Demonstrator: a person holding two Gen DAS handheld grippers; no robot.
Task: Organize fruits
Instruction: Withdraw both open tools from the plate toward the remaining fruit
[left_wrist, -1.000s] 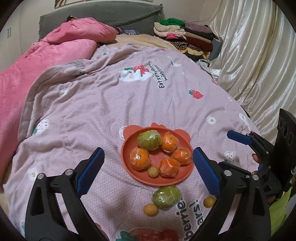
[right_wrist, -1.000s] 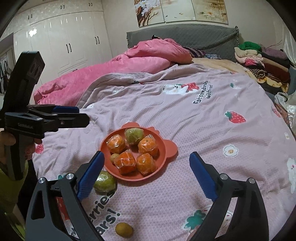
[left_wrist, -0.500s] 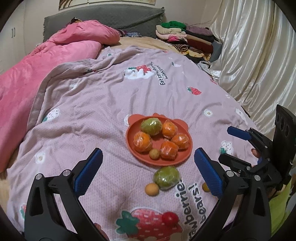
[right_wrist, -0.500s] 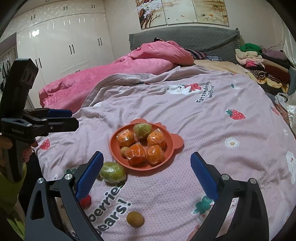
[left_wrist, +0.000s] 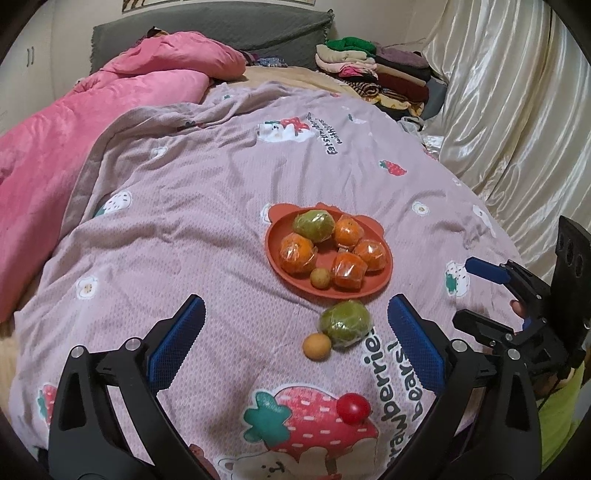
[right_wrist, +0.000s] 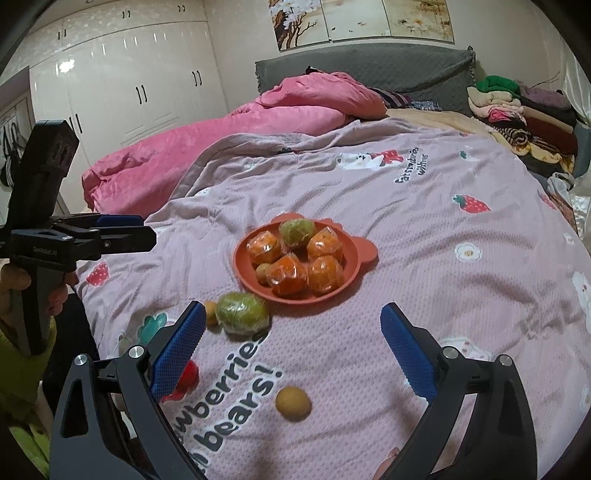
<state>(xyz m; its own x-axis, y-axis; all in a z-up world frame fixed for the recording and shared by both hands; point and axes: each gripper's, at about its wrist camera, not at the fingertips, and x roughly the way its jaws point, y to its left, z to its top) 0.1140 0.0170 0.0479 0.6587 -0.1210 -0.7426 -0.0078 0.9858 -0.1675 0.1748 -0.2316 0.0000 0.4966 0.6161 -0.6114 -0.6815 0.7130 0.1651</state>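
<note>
Both grippers empty, jaws apart, hovering over bed; fruit partly plated.

Left gripper (left_wrist: 295, 343) and right gripper (right_wrist: 293, 349) wide open, holding nothing. Nearest on the blanket (left_wrist: 192, 206): red tomato (left_wrist: 353, 407), small yellow fruit (right_wrist: 293, 402). Then wrapped green fruit (left_wrist: 345, 323) touching another small yellow fruit (left_wrist: 316, 345), just beside the orange plate (left_wrist: 273, 240). Plate holds four wrapped oranges (left_wrist: 297, 254), one green, one small yellow. Folded clothes (left_wrist: 373, 70) far back.

Fruits (left_wrist: 345, 323) before plate (left_wrist: 275, 254), on blanket (left_wrist: 184, 229)
</note>
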